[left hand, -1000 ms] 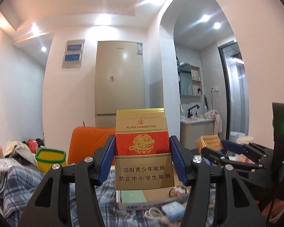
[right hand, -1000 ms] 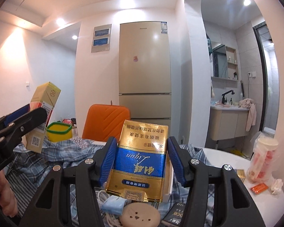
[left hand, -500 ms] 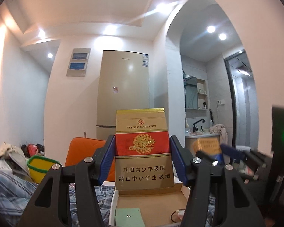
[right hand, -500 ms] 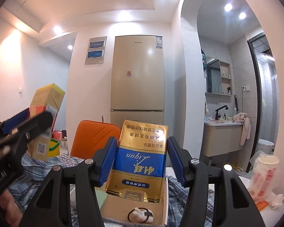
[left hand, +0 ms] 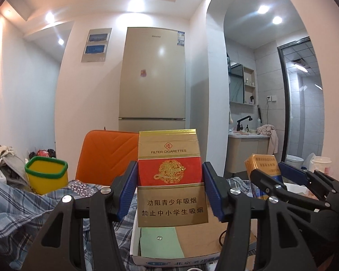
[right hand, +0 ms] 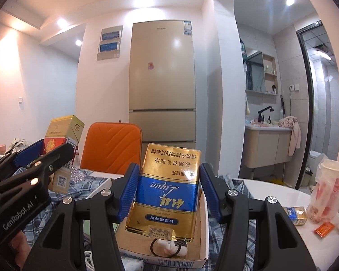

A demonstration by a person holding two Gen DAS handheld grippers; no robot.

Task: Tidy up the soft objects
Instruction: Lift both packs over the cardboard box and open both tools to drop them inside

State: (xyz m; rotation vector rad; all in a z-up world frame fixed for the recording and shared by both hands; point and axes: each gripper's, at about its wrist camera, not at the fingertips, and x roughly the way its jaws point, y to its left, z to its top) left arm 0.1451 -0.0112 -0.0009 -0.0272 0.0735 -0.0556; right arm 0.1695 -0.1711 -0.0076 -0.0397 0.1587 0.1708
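My left gripper (left hand: 169,188) is shut on a red and gold cigarette pack (left hand: 169,176), held upright above an open cardboard box (left hand: 192,237). My right gripper (right hand: 167,190) is shut on a blue and gold soft cigarette pack (right hand: 167,189), held upside down over the same box (right hand: 133,237). A hair tie with a white bow (right hand: 167,247) lies in the box. A green card (left hand: 160,241) lies in its left part. The right gripper with its pack (left hand: 263,169) shows at the right of the left wrist view. The left gripper's pack (right hand: 63,133) shows at the left of the right wrist view.
The box rests on a blue checked cloth (left hand: 18,207). A yellow tub with a green rim (left hand: 46,174) and an orange chair back (left hand: 106,155) stand behind. A white table (right hand: 282,194) at right holds a bagged cup (right hand: 327,187), another pack (right hand: 297,212) and an orange packet (right hand: 324,229).
Both grippers still hold their packs. The views tilted up and then came back down a little, so the box and cloth below show again.
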